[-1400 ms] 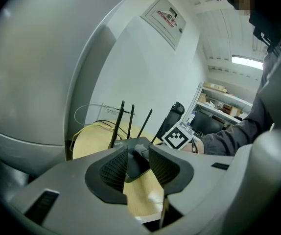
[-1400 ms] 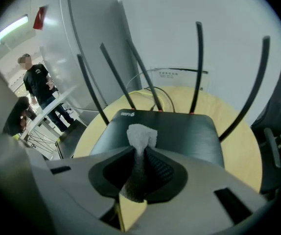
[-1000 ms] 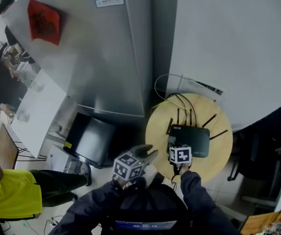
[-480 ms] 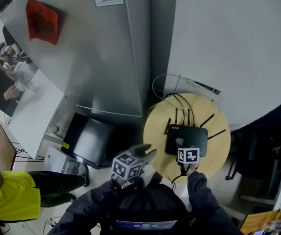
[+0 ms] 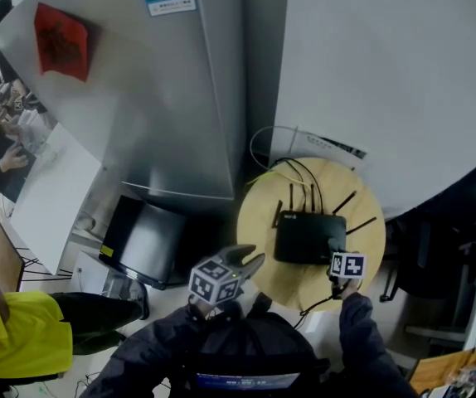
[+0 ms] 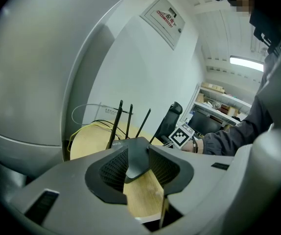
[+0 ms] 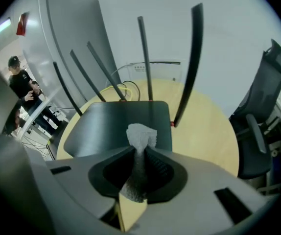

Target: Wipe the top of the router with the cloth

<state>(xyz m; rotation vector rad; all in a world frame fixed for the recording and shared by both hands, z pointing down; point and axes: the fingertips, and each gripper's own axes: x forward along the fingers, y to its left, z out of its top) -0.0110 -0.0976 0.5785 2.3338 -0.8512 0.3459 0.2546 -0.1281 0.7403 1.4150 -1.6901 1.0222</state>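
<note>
While in right gripper point(image 7: 139, 150), cloth point(image 7: 141, 132) seemingly touching near edge of router point(image 7: 106, 124)

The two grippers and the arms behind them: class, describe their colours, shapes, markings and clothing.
The left gripper and the right gripper look alike: smooth pale grey moulded bodies, with black ribbed pads lining the inside of the jaws. Each carries a white cube printed with black square markers. Both arms are covered by dark long sleeves.
</note>
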